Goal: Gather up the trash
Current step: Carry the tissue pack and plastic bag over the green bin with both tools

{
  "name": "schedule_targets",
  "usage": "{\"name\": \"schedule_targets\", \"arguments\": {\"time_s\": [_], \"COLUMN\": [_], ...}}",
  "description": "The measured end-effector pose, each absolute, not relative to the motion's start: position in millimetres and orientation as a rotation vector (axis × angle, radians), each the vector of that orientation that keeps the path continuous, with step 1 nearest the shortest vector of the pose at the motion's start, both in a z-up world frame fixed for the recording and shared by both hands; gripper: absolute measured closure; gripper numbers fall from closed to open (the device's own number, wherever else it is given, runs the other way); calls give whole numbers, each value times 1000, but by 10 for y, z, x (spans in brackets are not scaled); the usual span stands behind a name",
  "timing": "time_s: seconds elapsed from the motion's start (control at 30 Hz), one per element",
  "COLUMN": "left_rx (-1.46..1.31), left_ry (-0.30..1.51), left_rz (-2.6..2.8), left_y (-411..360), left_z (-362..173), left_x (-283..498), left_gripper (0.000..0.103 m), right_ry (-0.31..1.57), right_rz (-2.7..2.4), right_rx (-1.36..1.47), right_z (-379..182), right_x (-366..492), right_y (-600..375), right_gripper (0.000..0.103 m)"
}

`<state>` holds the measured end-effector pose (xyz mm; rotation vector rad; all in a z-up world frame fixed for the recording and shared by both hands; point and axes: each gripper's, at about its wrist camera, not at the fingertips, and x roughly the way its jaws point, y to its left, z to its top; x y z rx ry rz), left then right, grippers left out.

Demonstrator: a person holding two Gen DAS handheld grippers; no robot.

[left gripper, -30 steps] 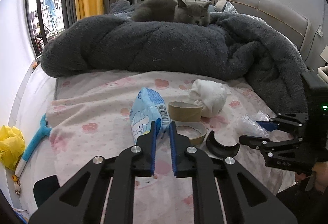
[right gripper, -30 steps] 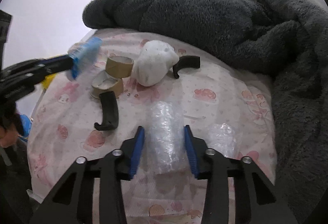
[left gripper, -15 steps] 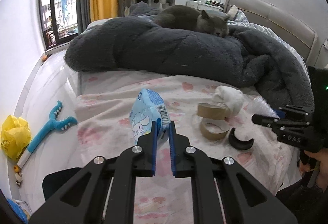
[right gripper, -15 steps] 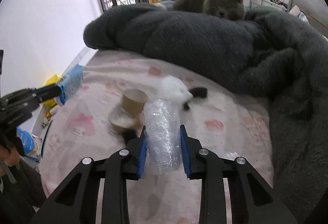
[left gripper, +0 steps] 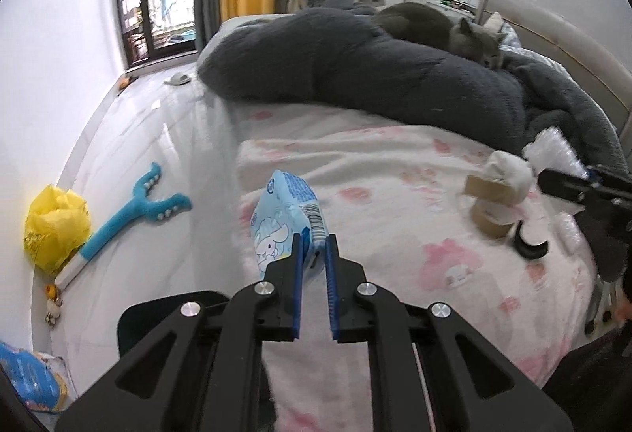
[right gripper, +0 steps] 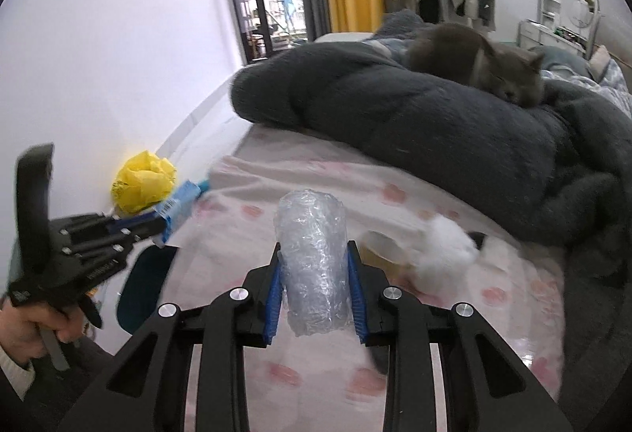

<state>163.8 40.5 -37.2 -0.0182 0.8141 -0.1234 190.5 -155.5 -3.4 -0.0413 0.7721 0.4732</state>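
My left gripper [left gripper: 314, 240] is shut on a light-blue snack wrapper [left gripper: 282, 220] with a cartoon print, held above the left edge of the bed. In the right wrist view that gripper [right gripper: 158, 224] shows at the left with the wrapper [right gripper: 177, 204] in it. My right gripper [right gripper: 314, 254] is shut on a crumpled clear plastic cup [right gripper: 312, 262], lifted over the pink sheet. Still lying on the sheet are two brown tape rolls [left gripper: 488, 202], a white wad [left gripper: 509, 169] and a black curved piece [left gripper: 529, 244]. The cup [left gripper: 551, 151] shows at the right edge of the left wrist view.
A grey cat [right gripper: 478, 62] sleeps on a dark fluffy blanket [left gripper: 375, 76] across the bed. On the floor to the left lie a yellow plastic bag [left gripper: 55, 228], a blue toy [left gripper: 138, 208] and a dark bin [right gripper: 144, 285] beside the bed. A hand [right gripper: 35, 321] holds the left gripper.
Both grippers rose and drew back leftward from the bed. The right gripper closed on the clear cup and lifted it. The left kept hold of the blue wrapper.
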Motion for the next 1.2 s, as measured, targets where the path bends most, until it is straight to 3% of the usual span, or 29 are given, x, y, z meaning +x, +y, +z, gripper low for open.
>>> {"name": "schedule_targets", "arguments": {"time_s": [0.63,1.2], "left_rx": [-102,-137], "left_ry": [1029,1267], "left_rz": [71,101], "left_y": [1489,2060], "left_z": [-1147,-1719], "left_x": [1509,1226], "left_gripper": [91,91], "right_ry": [779,884], "right_rz": [692,851], "right_rx": [-84,-70], "right_z": [-33,-433], "right_x": [1840,1848], "right_y": [-230,681], "right_gripper": [73,73]}}
